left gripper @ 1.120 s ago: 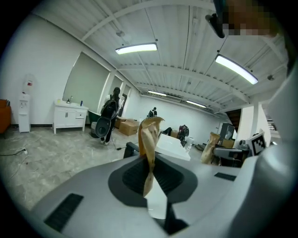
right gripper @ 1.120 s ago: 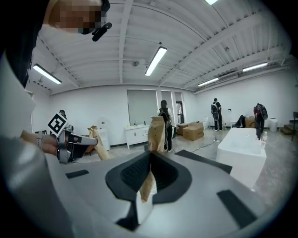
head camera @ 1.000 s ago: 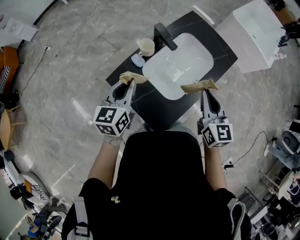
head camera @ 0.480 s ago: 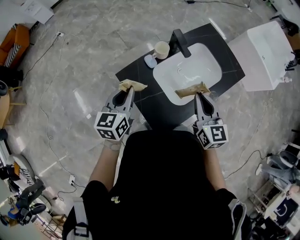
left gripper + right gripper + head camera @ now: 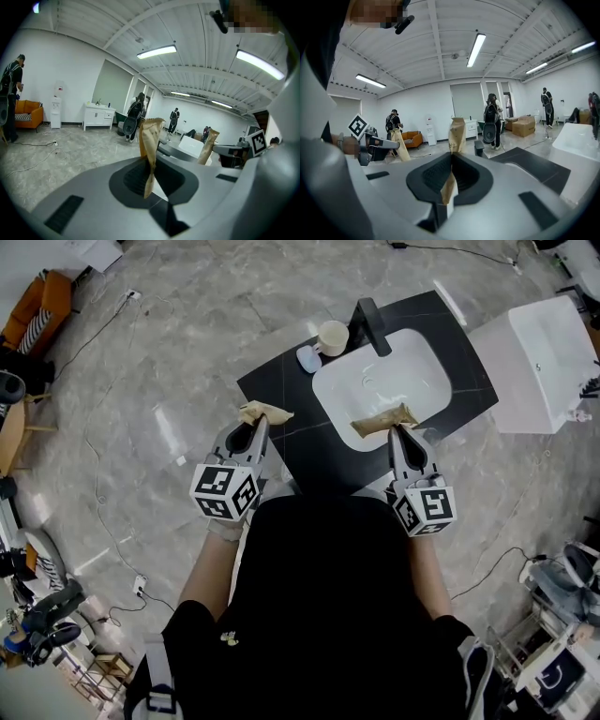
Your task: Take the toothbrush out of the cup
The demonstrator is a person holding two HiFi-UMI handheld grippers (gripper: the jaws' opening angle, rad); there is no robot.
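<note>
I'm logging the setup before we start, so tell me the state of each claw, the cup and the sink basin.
Left claw: shut on the left paper packet.
Right claw: shut on the right paper packet.
Cup: upright by the faucet, contents unclear.
Sink basin: empty.

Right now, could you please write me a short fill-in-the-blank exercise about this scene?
1. The left gripper and right gripper each clamp a brown ___ strip.
2. The cup stands on the ___ counter.
3. In the head view, the cup stands just ___ of the faucet.
4. The basin set into the counter is ___ in colour.

Missing words: paper; black; left; white
</note>
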